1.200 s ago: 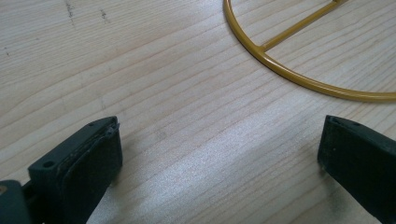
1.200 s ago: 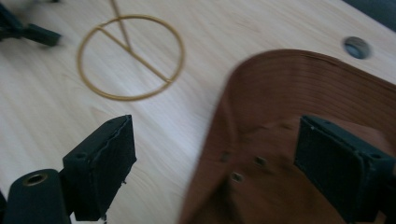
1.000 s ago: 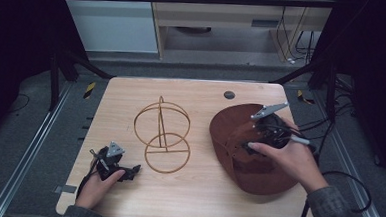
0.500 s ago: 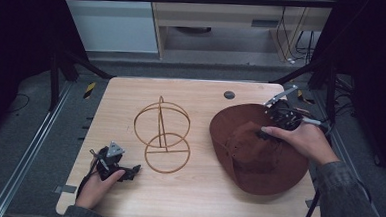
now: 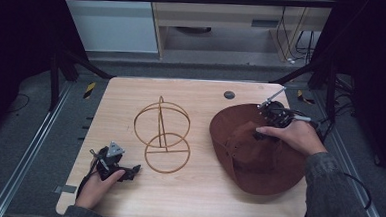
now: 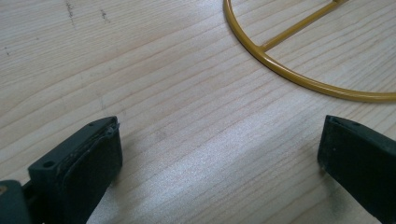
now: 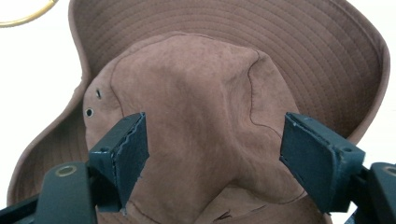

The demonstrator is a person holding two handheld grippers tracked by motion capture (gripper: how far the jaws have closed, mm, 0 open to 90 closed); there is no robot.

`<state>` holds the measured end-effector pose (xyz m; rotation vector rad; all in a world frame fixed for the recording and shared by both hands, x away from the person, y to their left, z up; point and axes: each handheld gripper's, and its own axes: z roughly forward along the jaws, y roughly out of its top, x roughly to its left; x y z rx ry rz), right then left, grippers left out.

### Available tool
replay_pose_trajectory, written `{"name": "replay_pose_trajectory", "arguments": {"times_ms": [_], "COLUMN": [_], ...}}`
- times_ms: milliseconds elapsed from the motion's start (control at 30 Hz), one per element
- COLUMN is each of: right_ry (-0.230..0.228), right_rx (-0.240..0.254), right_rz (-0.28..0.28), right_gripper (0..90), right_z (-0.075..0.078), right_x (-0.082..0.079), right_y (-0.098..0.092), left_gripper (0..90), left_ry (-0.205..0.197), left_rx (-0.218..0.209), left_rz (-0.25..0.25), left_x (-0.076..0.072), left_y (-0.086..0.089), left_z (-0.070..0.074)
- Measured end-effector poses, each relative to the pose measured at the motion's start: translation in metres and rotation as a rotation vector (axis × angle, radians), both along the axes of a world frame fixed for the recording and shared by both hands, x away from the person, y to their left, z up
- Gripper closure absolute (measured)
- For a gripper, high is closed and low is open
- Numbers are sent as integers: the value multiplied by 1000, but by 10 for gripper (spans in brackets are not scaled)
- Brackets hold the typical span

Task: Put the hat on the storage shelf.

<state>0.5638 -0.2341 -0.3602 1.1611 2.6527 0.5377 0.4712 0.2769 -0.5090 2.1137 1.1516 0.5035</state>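
Observation:
A brown suede wide-brimmed hat point(image 5: 259, 152) lies on the right half of the wooden table point(image 5: 196, 199). My right gripper point(image 5: 255, 135) hovers over its crown point(image 7: 196, 107), open, the jaws spread to either side of the crown with nothing between them. A gold wire stand point(image 5: 161, 131) of rings and a post sits at the table's middle; its base ring point(image 6: 299, 70) crosses the top right of the left gripper view. My left gripper point(image 5: 133, 169) rests low at the front left of the table, open, pointing toward that ring.
A small dark round disc point(image 5: 229, 95) lies near the table's far edge. The hat's brim point(image 5: 272, 185) reaches close to the front right edge. Cables point(image 5: 347, 181) trail off the right side. Dark frame posts point(image 5: 57, 76) stand beyond the table.
My right gripper first drew back toward the table's far right edge, then came down and left over the hat's crown. The hat has shifted slightly. The left gripper stayed still.

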Motion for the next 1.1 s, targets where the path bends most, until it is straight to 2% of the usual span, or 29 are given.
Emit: {"name": "replay_pose_trajectory", "arguments": {"times_ms": [433,833,900,933,967,1100], "right_ry": [52,65,67,67,69,65], "right_rx": [-24,-33,-31,-31,-28,-27], "right_rz": [22,45,50,50,55,64], "right_gripper": [323,427,511,511,601,798], "right_z": [-13,-21,-23,-23,-23,-23], "right_x": [6,5,5,5,5,5], "right_y": [-2,-1,-2,-2,-2,-3], "left_gripper": [0,0,0,0,0,0], "left_ry": [0,0,1,1,0,0], "left_rx": [0,0,0,0,0,0], "left_rz": [0,0,-1,-1,0,0], "left_x": [0,0,0,0,0,0], "left_y": [0,0,0,0,0,0], "left_z": [0,0,0,0,0,0]}}
